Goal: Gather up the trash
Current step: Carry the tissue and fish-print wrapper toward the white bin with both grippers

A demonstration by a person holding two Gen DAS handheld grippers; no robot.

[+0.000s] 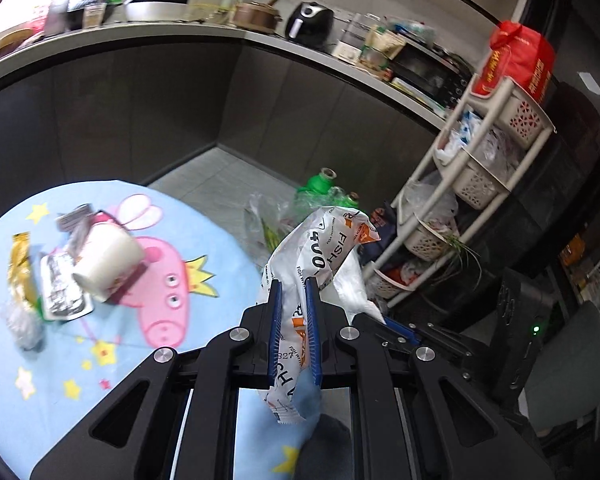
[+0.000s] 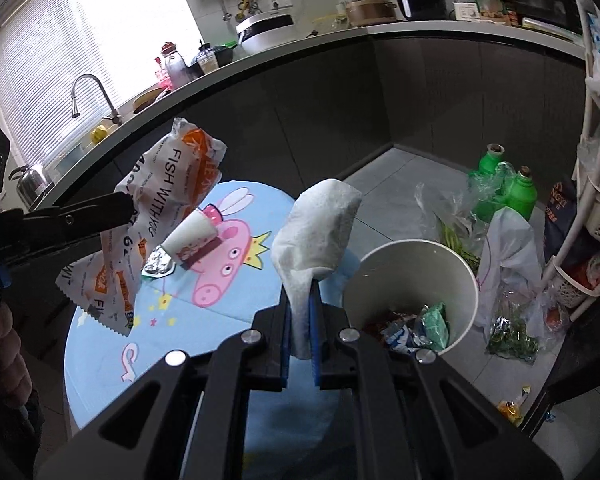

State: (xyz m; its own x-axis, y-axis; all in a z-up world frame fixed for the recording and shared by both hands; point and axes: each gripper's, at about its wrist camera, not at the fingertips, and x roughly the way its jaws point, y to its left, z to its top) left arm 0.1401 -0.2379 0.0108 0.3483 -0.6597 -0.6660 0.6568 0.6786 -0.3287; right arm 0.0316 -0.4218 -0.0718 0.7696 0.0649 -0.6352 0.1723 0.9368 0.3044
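Trash aloft: my left gripper clenches a fish wrapper, my right gripper a crumpled tissue, beside the bin.

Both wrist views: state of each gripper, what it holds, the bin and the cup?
left gripper: shut on fish wrapper
right gripper: shut on paper towel
trash bin: upright, open, partly filled
paper cup: tipped over on table
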